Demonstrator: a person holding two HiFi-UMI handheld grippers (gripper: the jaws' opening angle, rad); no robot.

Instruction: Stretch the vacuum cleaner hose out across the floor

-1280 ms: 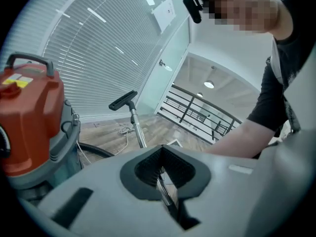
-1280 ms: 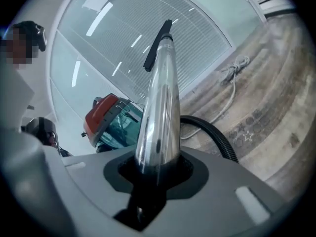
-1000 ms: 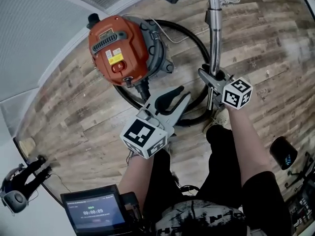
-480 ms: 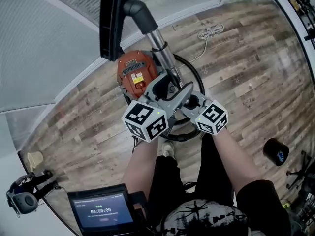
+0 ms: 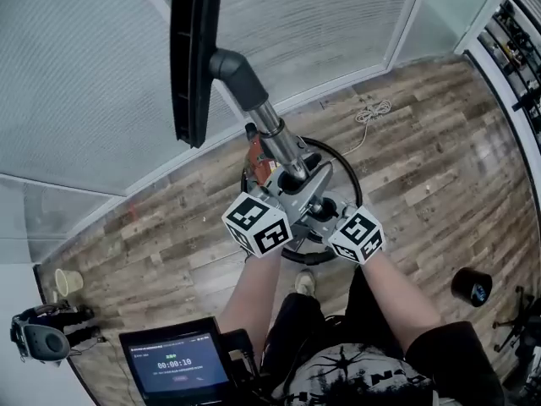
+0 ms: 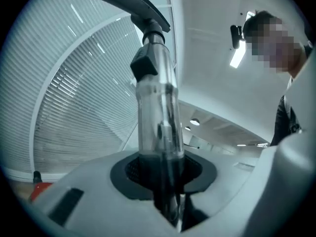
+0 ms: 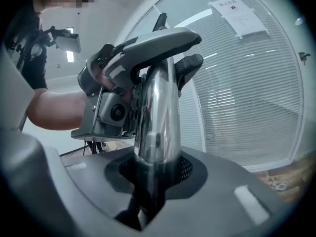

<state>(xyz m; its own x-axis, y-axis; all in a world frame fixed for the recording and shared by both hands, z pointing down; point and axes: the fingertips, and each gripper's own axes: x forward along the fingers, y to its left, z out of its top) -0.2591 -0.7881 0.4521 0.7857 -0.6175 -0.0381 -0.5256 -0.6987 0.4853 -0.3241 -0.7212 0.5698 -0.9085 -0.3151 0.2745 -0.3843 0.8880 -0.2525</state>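
I found the left gripper (image 5: 292,189) closed on the shiny metal wand tube (image 5: 272,129). Its own view showed the tube seated in the dark pad recess between the jaws (image 6: 165,181), which had just been closing on it. The right gripper (image 5: 319,211) held the same tube just below the left one, its jaws (image 7: 148,181) pressed to either side and lately tightened a little. The wand stood tilted up and away from me, well clear of the wood-plank floor (image 5: 423,142). The long black floor nozzle (image 5: 190,57) hung at its far end. The black corrugated vacuum hose (image 5: 357,184) lay coiled in a loop on the floor directly beneath both grippers. It circled the orange vacuum cleaner body (image 5: 256,155), of which only a sliver showed past the wand. No part of the hose was laid out straight, so I judged the stretching not yet begun. I judged the wand rigid and smooth, likely to slip or twist in the pads, and top-heavy with the nozzle aloft. Two grips set close together give poor leverage against that. The hose I expected to be light, flexible and springy, prone to recoil towards its loop. I judged the best hold to be on the rigid tube near the hose joint, so that the hose is drawn out by its end. The canister may drag or tip if pulled hard.
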